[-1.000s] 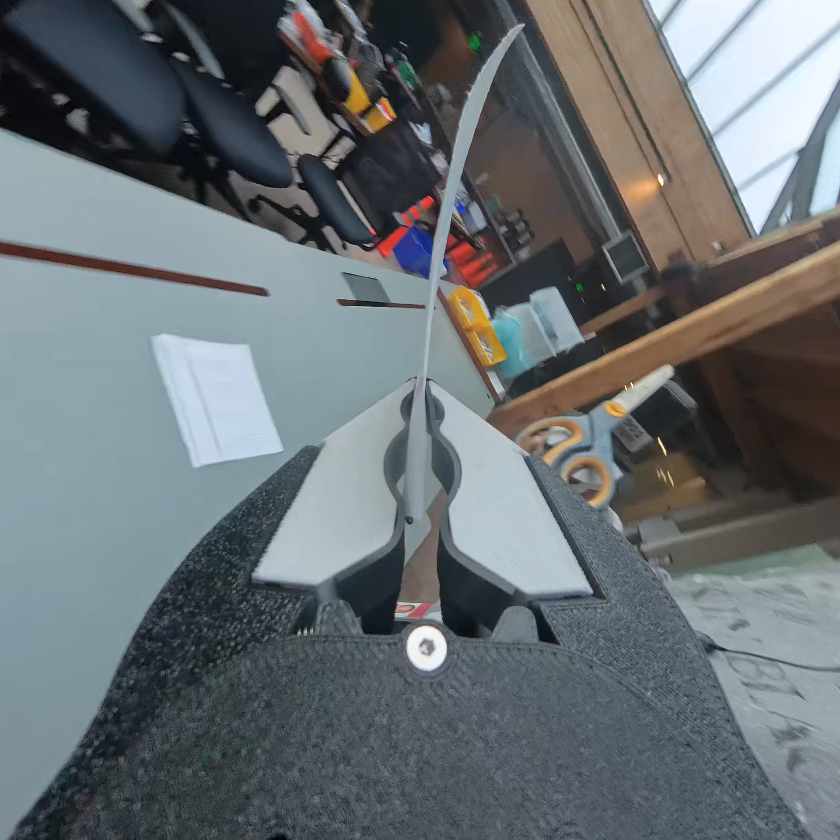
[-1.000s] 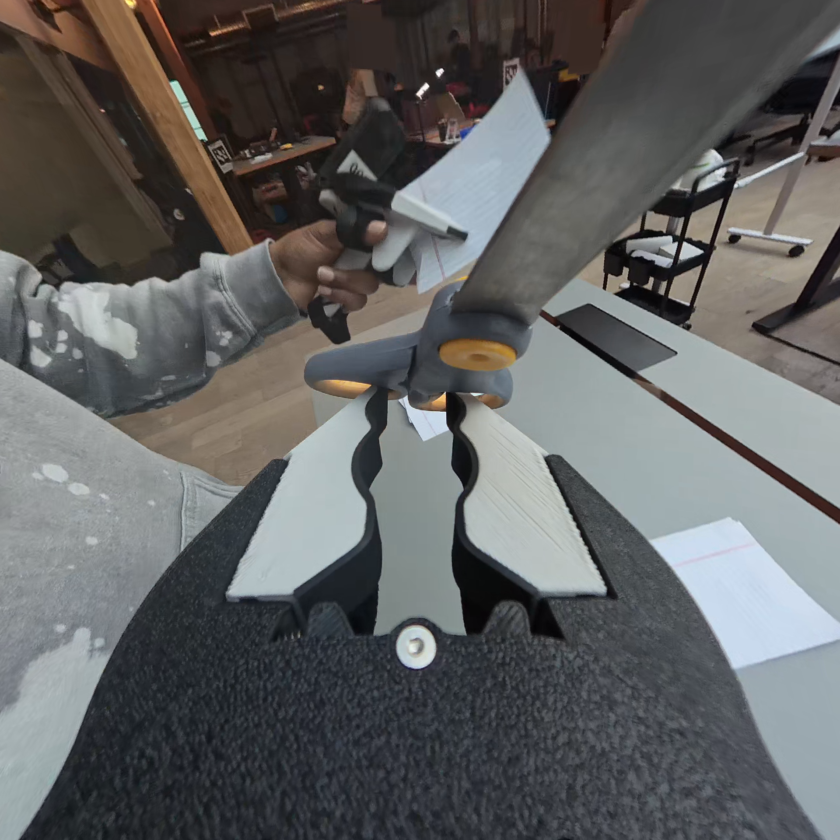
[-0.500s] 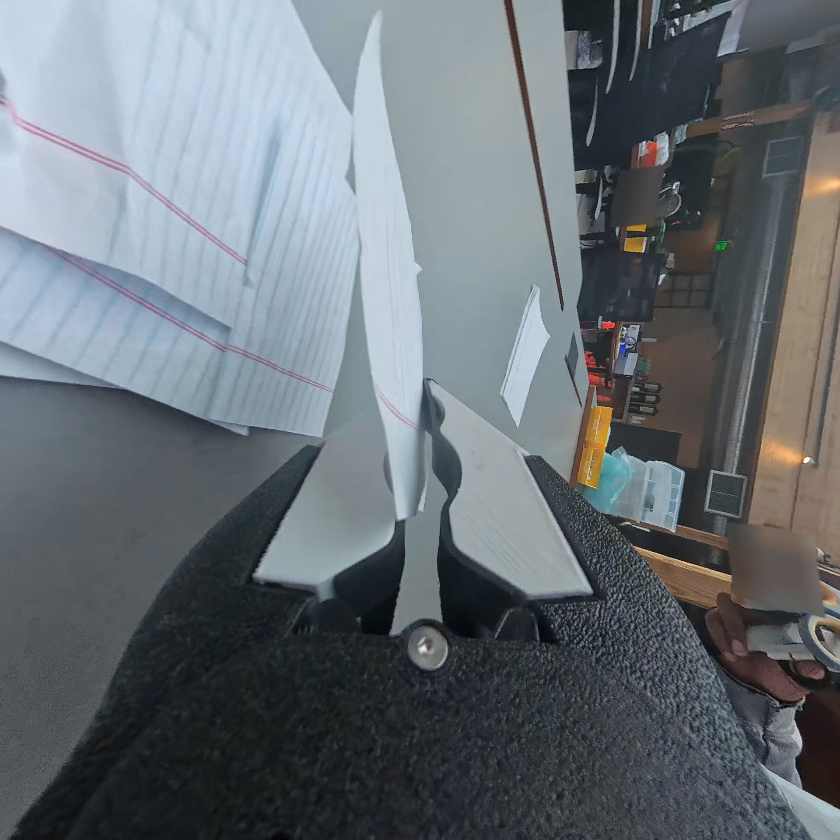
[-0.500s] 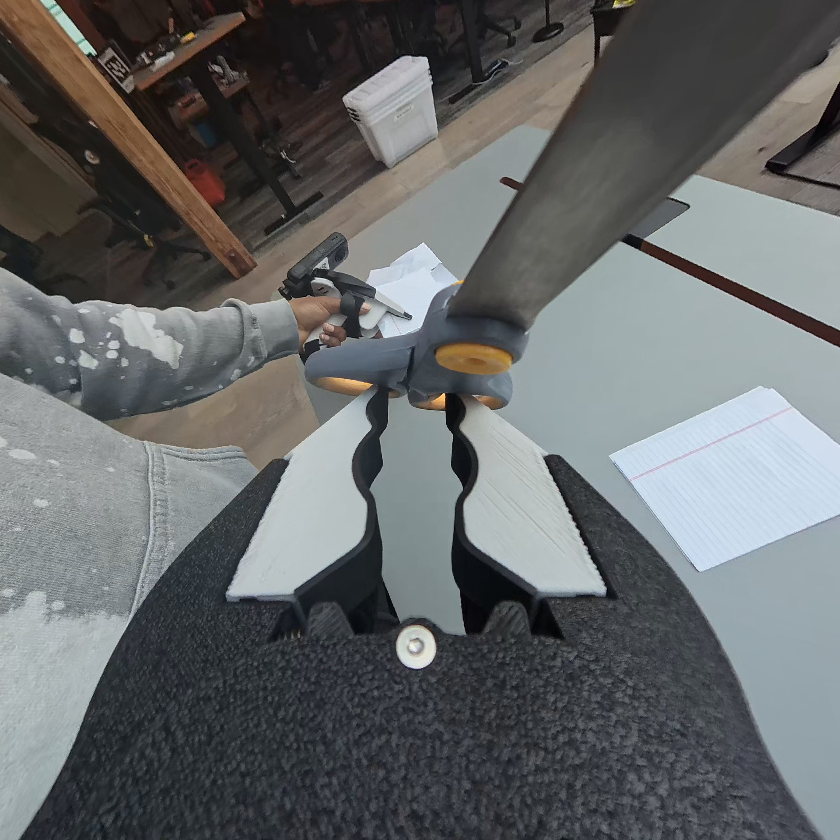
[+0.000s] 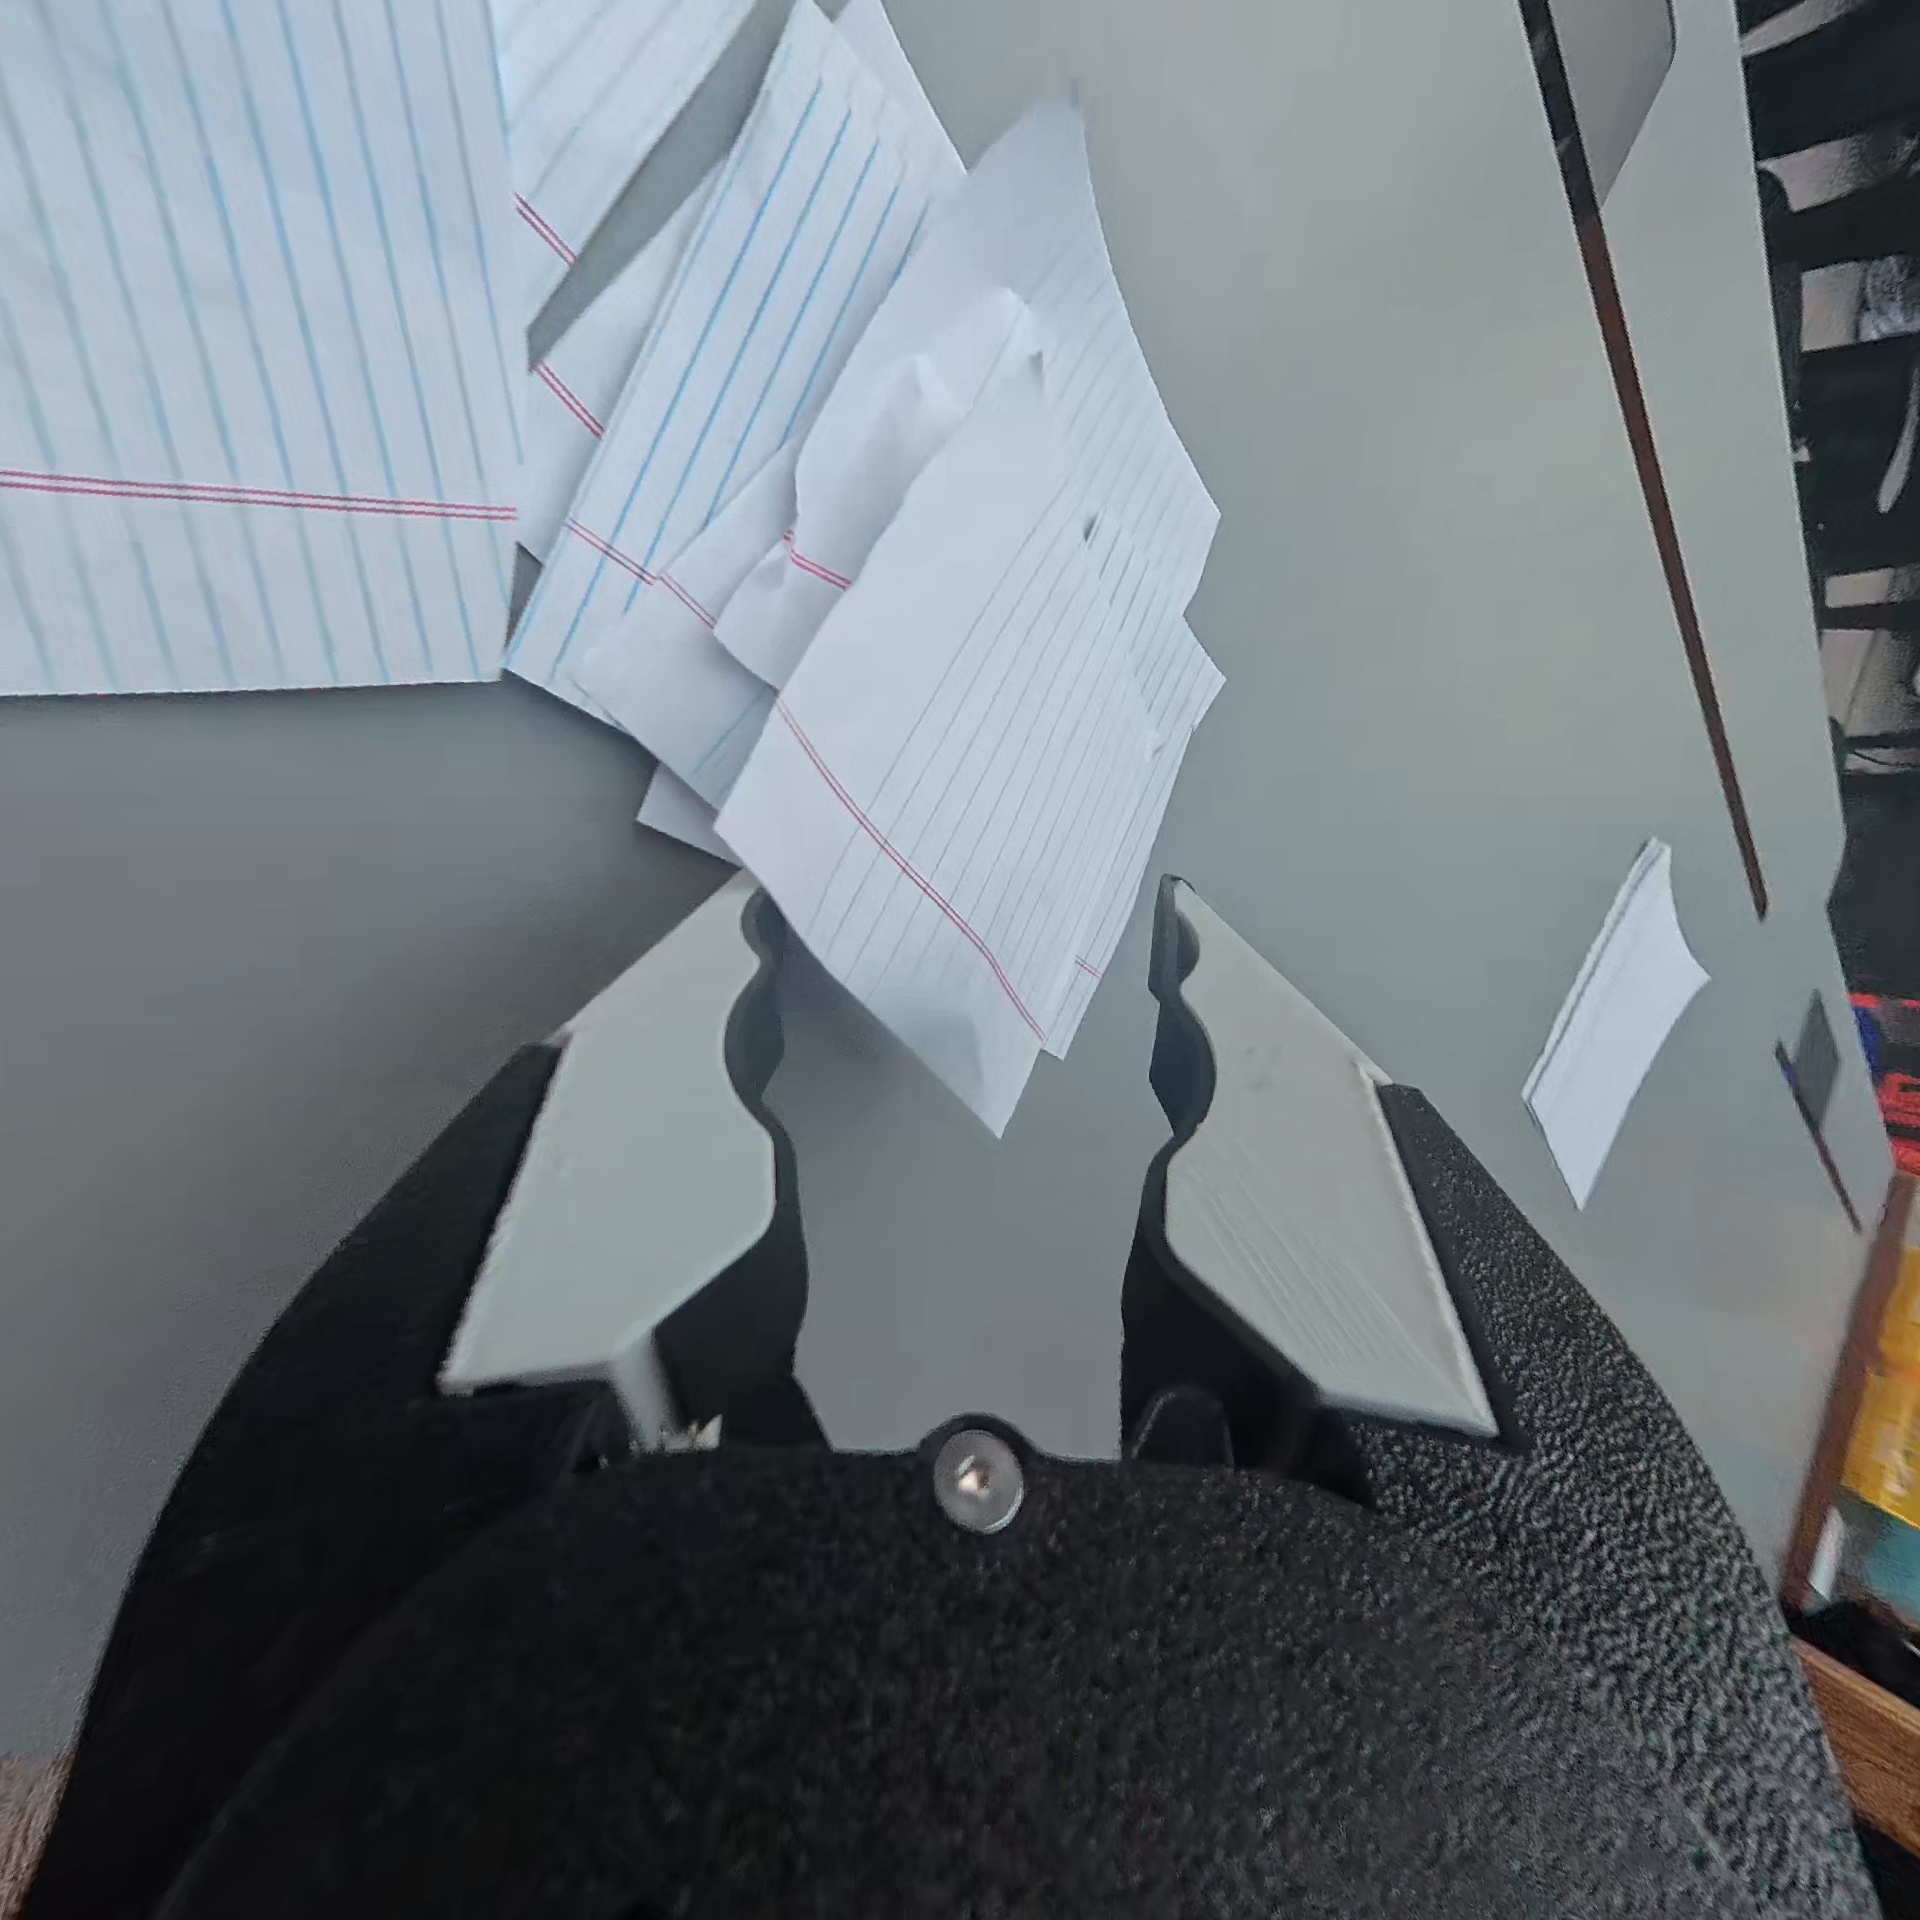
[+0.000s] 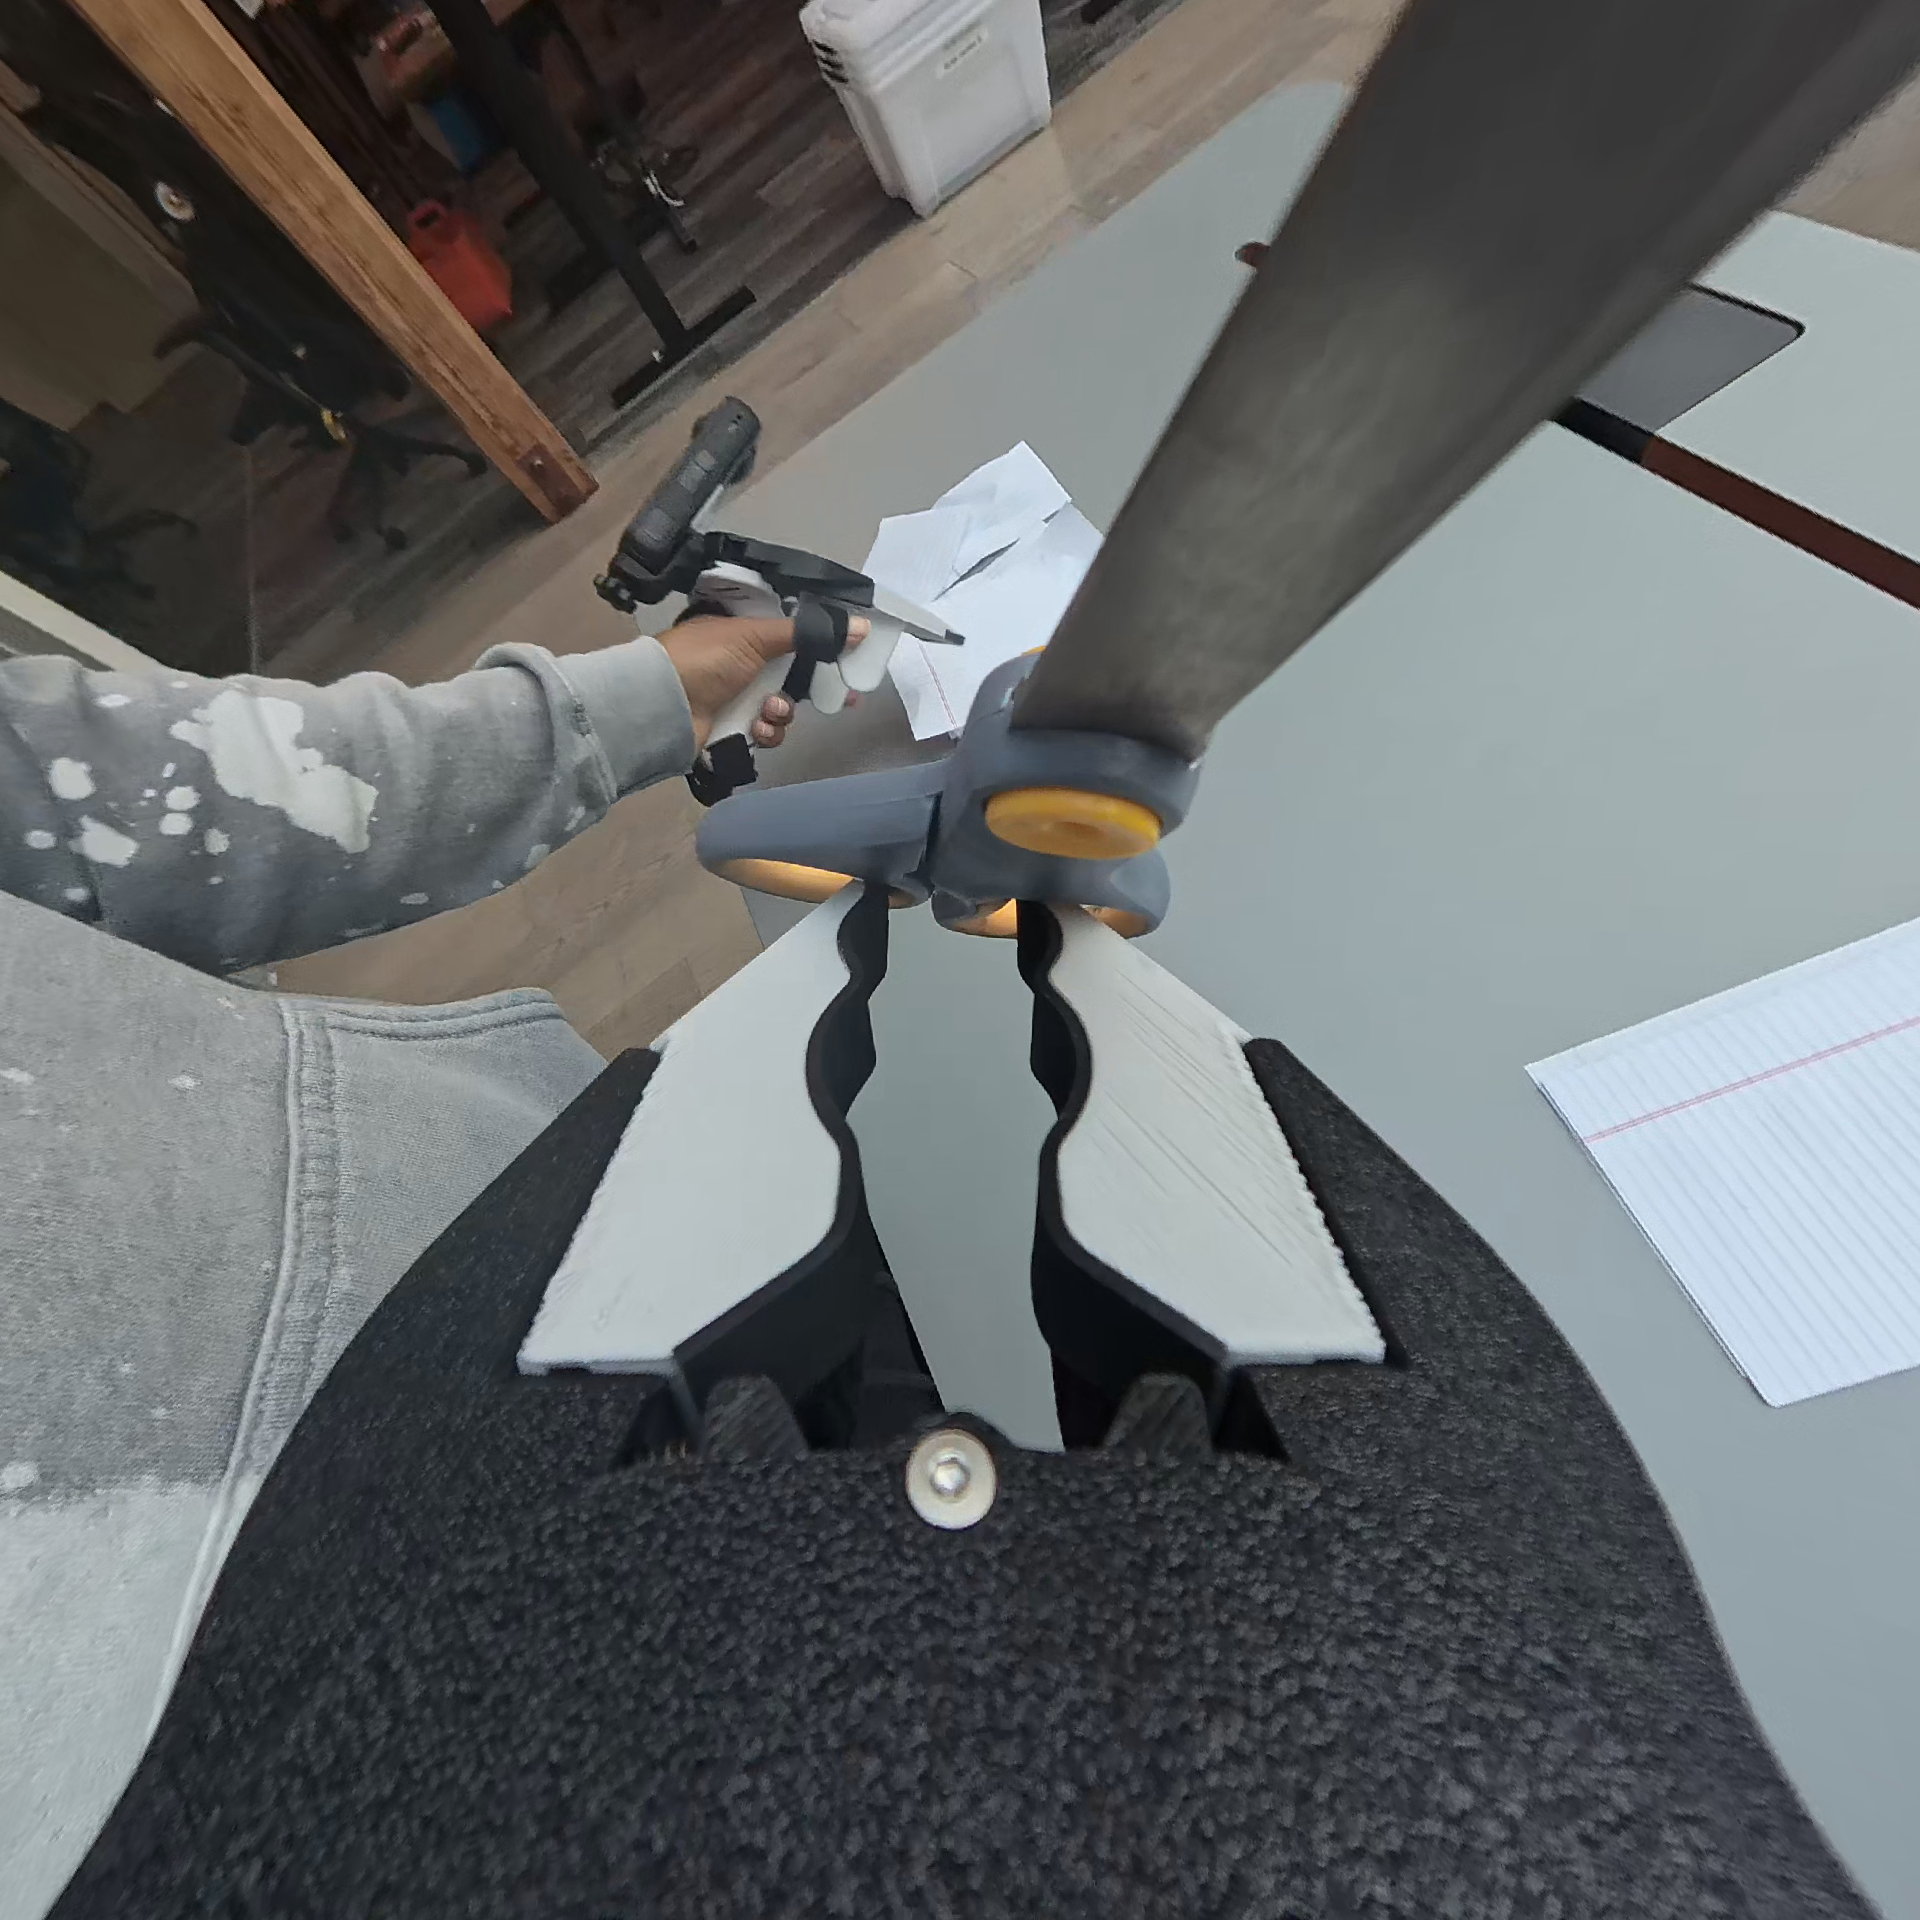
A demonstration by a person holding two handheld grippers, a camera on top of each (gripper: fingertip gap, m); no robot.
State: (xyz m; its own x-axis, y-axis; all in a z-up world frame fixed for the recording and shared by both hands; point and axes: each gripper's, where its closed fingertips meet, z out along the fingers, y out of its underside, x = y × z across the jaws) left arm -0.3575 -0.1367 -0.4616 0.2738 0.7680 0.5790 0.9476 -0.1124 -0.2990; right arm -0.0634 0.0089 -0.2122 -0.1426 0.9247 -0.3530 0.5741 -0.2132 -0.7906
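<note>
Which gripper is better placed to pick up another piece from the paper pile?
Left. The left hand-held gripper is open and empty, right at the paper pile on the table. The right hand-held gripper is shut on the scissors, farther from the pile.

Grey table (image 5: 1403, 520), lined paper pieces (image 5: 935, 727), paper stack (image 6: 1766, 1164)

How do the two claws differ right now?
The left claw is open and holds nothing; the right claw is shut on the scissors by their handles. The left claw sits over a heap of lined paper pieces; the right claw is over bare grey table. Both have pale grey fingers.
</note>
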